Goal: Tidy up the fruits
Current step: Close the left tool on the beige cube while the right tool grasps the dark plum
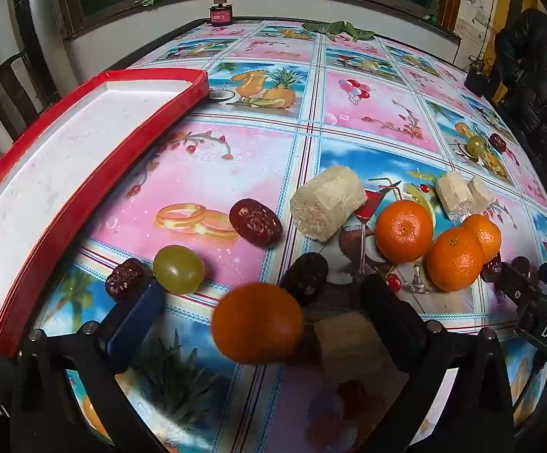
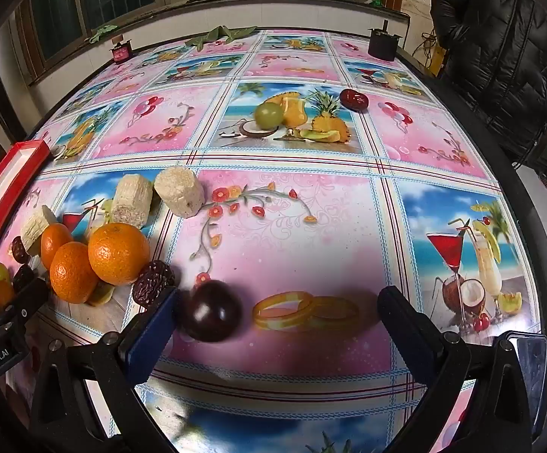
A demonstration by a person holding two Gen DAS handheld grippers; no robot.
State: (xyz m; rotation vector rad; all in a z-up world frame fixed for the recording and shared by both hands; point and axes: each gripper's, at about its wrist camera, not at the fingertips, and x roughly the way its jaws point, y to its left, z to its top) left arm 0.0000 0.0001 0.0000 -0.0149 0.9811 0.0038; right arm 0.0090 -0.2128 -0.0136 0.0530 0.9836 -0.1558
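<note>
Hovering spread wide, the left gripper frames a blurred orange near the empty red tray, while the right gripper, equally apart, brackets a dark plum.

The left gripper fills the lower frame, angled down, its jaws spread wide and not pressing anything. The right gripper sits likewise at the bottom of its view, fingers parted.
</note>
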